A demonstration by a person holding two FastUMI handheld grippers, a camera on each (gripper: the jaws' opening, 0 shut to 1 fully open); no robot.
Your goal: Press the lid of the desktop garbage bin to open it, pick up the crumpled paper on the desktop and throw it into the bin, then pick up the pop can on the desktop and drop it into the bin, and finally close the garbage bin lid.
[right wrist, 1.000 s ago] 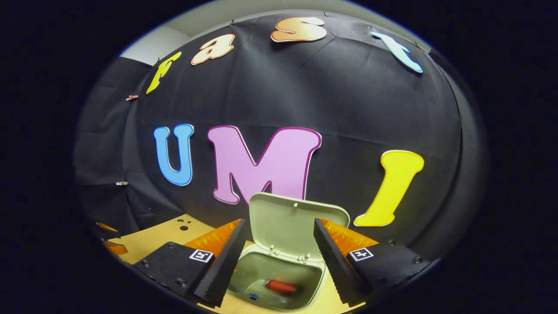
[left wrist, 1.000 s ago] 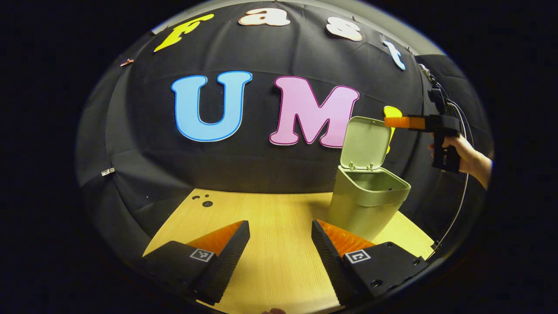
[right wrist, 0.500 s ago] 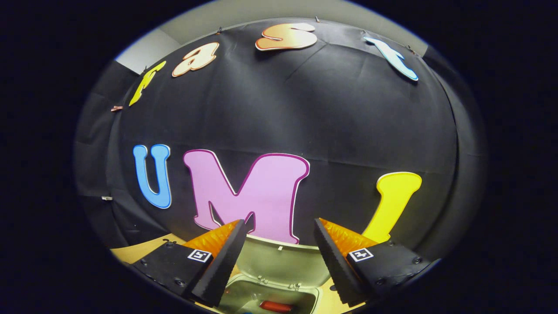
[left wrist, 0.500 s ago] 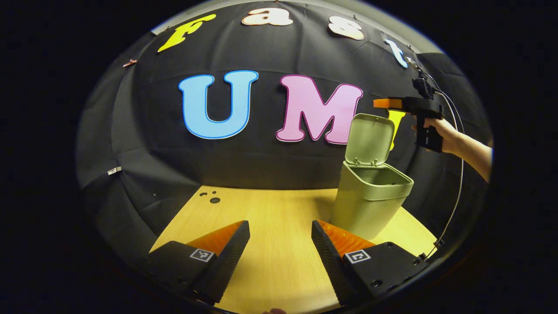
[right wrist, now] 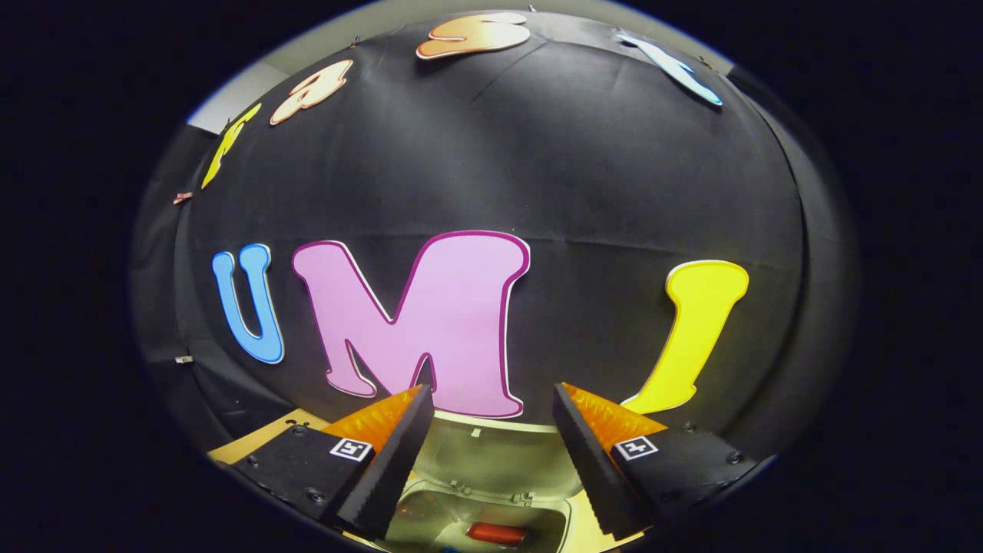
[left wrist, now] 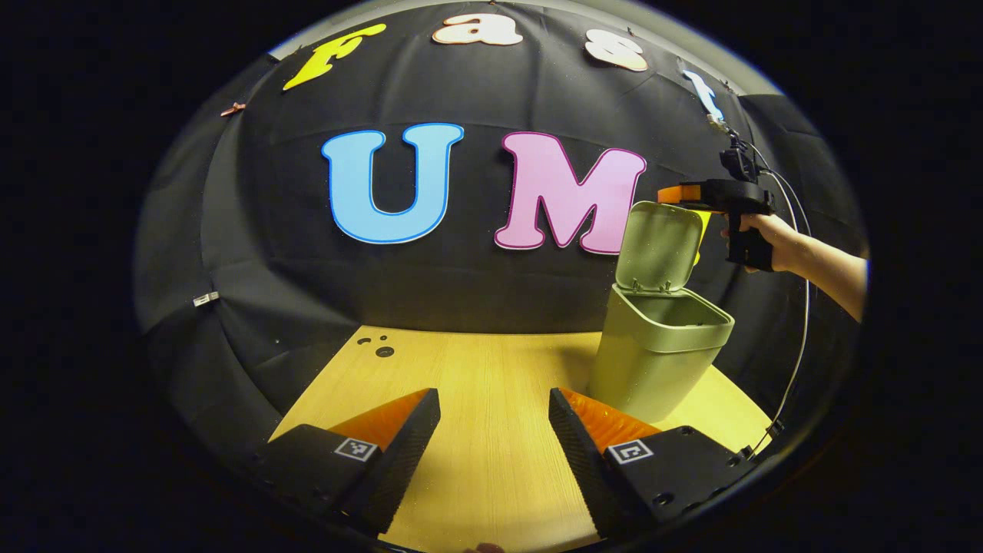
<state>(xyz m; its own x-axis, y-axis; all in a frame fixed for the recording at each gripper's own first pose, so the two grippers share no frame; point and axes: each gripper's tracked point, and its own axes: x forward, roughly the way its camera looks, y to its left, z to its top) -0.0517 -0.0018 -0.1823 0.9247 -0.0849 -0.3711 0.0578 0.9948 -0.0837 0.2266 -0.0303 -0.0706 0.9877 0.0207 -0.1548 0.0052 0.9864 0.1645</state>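
A green garbage bin [left wrist: 662, 353] stands on the wooden table [left wrist: 476, 384] at the right, its lid [left wrist: 660, 242] raised upright. In the left gripper view my right gripper [left wrist: 670, 193], held by a hand [left wrist: 772, 234], hovers at the lid's top edge. From the right gripper view I look down past the lid [right wrist: 491, 453] into the bin, where a red pop can [right wrist: 498, 533] lies at the bottom. My right gripper [right wrist: 491, 403] is open with nothing between its fingers. My left gripper [left wrist: 491, 407] is open above the table, left of the bin.
Small dark holes [left wrist: 380, 349] mark the table's far left corner. A cable [left wrist: 799, 322] hangs from the right gripper down to the table's right edge. The black cloth wall stands close behind the bin.
My right gripper rose above the bin, moved forward and now sits at the top edge of the lid. The bin's inside has slid lower in its view. My left gripper drifted only slightly.
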